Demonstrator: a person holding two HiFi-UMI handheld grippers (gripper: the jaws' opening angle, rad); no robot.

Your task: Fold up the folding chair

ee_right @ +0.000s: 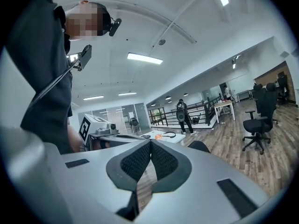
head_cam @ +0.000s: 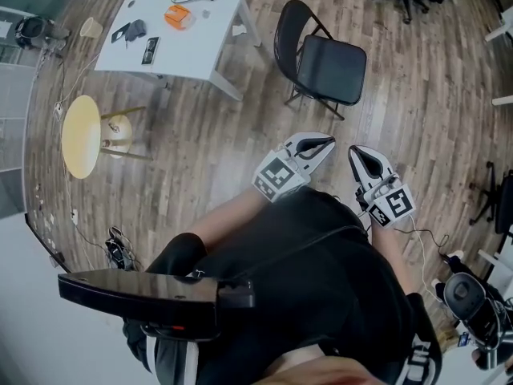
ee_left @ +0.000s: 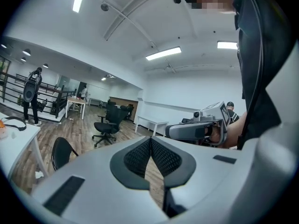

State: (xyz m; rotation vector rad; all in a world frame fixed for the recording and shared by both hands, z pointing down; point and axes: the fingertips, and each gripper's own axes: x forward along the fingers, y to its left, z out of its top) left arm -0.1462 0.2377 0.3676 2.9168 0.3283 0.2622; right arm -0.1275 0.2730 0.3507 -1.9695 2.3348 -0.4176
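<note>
The black folding chair [head_cam: 325,62] stands unfolded on the wooden floor, seat toward me and curved back on its left side. Both grippers are held out in front of my body, a short way before the chair and touching nothing. My left gripper [head_cam: 327,142] is shut with nothing between its pads [ee_left: 150,140]. My right gripper [head_cam: 356,152] is also shut and empty [ee_right: 150,143]. The chair's back [ee_left: 60,151] shows low at the left of the left gripper view. Its top edge [ee_right: 199,146] peeks over the jaws in the right gripper view.
A white table [head_cam: 210,42] with an orange object [head_cam: 177,16] and a black cable stands left of the chair. A round yellow stool [head_cam: 81,135] is further left. Black office chairs [ee_left: 108,124] [ee_right: 257,120] and a person with a backpack [ee_right: 182,114] are farther off.
</note>
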